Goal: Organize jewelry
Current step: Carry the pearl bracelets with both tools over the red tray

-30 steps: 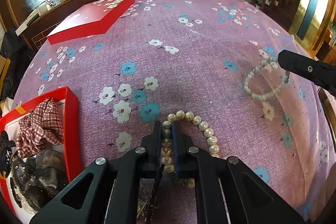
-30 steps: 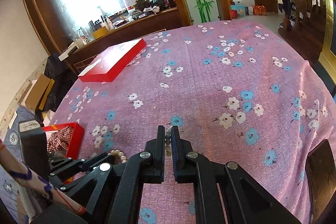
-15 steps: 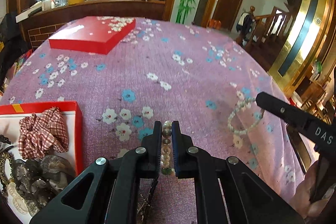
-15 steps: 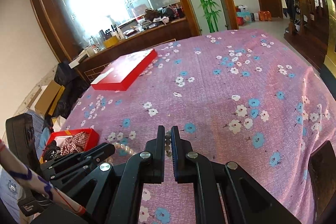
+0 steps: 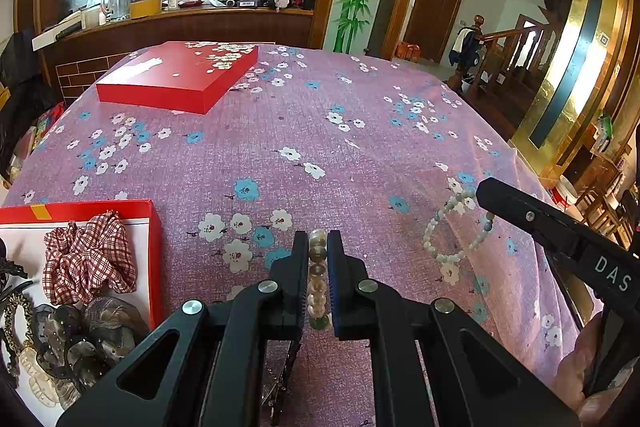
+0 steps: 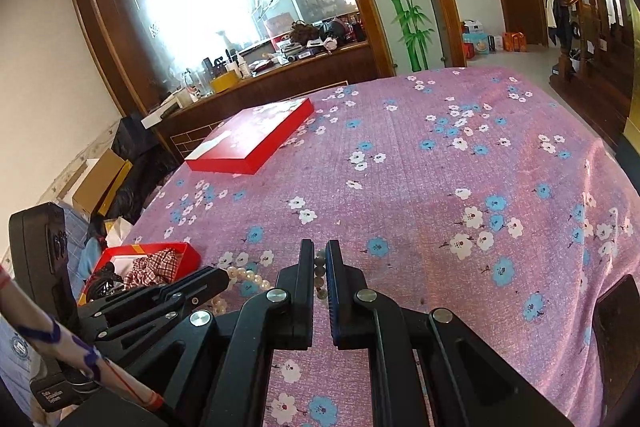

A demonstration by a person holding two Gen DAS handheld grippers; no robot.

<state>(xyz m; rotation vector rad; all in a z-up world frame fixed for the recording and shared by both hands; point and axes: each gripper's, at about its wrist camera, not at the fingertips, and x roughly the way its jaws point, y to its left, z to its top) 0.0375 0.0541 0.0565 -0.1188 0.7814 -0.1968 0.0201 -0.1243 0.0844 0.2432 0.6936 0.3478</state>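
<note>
Jewelry counted two pieces off the cloth (image 5: 320, 131): pearl bracelet (image 5: 318, 279) pinched between left gripper (image 5: 318, 281) fingers, pale bead bracelet (image 5: 454, 227) gripped by right gripper (image 6: 319, 277), held right of the open box (image 5: 154, 259). Two red boxes: open box at near left, closed box (image 5: 180, 75) lying beyond it, well apart. Inside the open box: one plaid scrunchie (image 5: 90, 259), dark hair clips (image 5: 76, 339), uncountable. Left view alone gave the bead bracelet's full loop, hanging from the right gripper's tip. Right view alone showed the pearl bracelet (image 6: 244, 277) dangling beside the open box (image 6: 176, 251).
</note>
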